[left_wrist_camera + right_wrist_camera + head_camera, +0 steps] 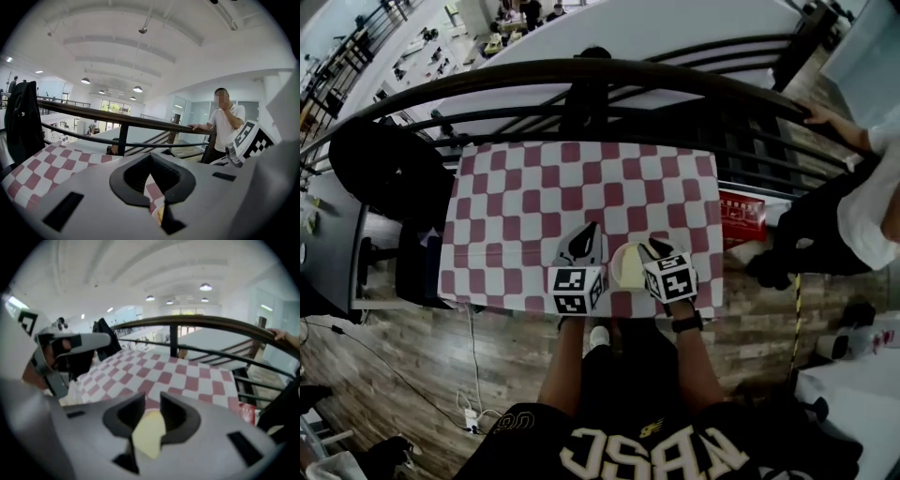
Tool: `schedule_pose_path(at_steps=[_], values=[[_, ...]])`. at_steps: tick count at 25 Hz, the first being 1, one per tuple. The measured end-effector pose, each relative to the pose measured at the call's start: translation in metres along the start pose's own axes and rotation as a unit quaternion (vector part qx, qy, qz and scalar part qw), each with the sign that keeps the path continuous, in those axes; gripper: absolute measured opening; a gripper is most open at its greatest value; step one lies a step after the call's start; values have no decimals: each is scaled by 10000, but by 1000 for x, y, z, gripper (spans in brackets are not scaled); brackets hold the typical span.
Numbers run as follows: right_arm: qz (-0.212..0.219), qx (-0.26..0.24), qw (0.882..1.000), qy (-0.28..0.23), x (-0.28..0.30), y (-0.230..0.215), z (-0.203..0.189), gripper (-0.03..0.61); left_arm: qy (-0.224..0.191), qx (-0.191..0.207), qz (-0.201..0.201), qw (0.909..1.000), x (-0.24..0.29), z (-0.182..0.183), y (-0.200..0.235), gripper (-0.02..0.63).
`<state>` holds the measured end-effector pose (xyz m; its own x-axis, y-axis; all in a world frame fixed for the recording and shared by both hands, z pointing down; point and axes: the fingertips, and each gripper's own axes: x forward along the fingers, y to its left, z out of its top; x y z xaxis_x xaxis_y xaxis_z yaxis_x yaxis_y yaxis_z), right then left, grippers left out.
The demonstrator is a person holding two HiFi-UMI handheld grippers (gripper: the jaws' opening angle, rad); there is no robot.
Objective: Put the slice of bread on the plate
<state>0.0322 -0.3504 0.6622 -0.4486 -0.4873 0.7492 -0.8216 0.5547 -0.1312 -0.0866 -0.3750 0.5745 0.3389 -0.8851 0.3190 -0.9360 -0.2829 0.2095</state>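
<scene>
The tabletop (pixel 581 192), covered in red-and-white checks, stands against a dark railing (pixel 581 70) where a black jacket (pixel 380 159) hangs and a bystander (pixel 862 211) in white leans.

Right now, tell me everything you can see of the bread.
The bread is a thin, flat, pale yellow slice, soft-looking, with a rounded lower edge. The right hand-held gripper pinches its upper part between its jaws, so the slice hangs tilted back toward the camera. It appears to be lifted off the checked cloth behind it. Nothing else visibly touches it.
</scene>
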Motion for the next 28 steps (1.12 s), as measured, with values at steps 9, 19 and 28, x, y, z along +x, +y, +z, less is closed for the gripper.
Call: schedule_pose_path(at_steps=[9,19,28], values=[[-891,27,9713,-2204,-95,4,91,14,-1010,403,-298,9936,-38,87,-17,18],[-1115,-295,9334,-3397,-177,52,146,14,-1718,705,-416,9817,-86,129,-36,18],[-1484,124,9183,-3667,-199,49,141,14,-1782,890,-533,9785,-103,129,-44,18]])
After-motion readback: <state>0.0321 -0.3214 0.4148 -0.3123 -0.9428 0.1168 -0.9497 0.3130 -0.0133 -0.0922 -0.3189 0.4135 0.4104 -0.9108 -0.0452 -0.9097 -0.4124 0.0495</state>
